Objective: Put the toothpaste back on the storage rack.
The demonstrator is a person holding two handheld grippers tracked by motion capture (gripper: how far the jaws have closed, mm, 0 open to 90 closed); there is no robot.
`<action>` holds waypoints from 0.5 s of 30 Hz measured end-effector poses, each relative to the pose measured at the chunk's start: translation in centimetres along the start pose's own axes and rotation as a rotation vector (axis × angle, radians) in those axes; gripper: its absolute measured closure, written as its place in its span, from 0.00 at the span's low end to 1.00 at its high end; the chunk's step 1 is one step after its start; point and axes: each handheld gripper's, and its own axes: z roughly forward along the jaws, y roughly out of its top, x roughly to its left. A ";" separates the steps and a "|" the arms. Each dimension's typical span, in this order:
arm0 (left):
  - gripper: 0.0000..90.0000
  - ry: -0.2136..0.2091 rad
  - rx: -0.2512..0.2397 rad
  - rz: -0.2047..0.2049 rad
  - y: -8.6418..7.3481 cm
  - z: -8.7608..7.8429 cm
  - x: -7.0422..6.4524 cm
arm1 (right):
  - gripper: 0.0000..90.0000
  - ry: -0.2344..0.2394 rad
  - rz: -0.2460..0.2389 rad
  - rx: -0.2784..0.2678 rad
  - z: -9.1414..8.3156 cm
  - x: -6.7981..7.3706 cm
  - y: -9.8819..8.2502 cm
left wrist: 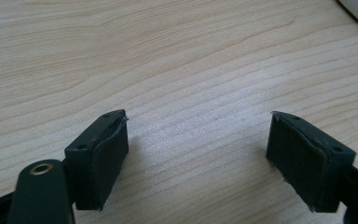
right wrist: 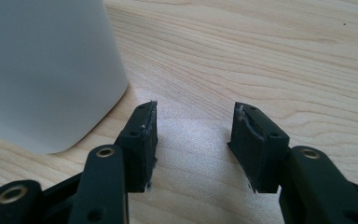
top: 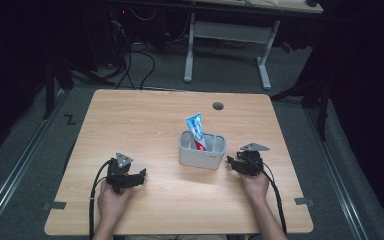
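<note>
A pale grey two-compartment holder (top: 202, 150) stands near the middle of the wooden table (top: 145, 120). A blue, white and red toothpaste tube (top: 197, 131) stands tilted in its left compartment. My right gripper (top: 231, 163) rests on the table just right of the holder, its jaws open with bare wood between them (right wrist: 193, 140); the holder's wall (right wrist: 42, 70) is close on the left in the right gripper view. My left gripper (top: 141, 176) lies on the table at the front left, jaws wide open over bare wood (left wrist: 198, 140).
A round cable hole (top: 218, 106) sits near the table's far edge. Beyond the table, on the floor, are a white desk frame (top: 230, 35) and cables (top: 135, 60). A cable (top: 94, 195) trails from each gripper toward the front edge.
</note>
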 end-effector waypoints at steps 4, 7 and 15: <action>0.23 0.000 0.000 0.000 0.0 0.0 0.0 | 0.55 -0.017 -0.024 0.000 0.1 0.3 0.0; 0.23 0.000 0.000 0.000 0.0 0.0 0.0 | 0.53 -0.015 -0.033 0.001 0.1 0.3 0.0; 0.23 0.000 -0.001 0.000 0.0 0.0 0.0 | 0.47 -0.008 -0.038 0.008 0.1 0.4 0.0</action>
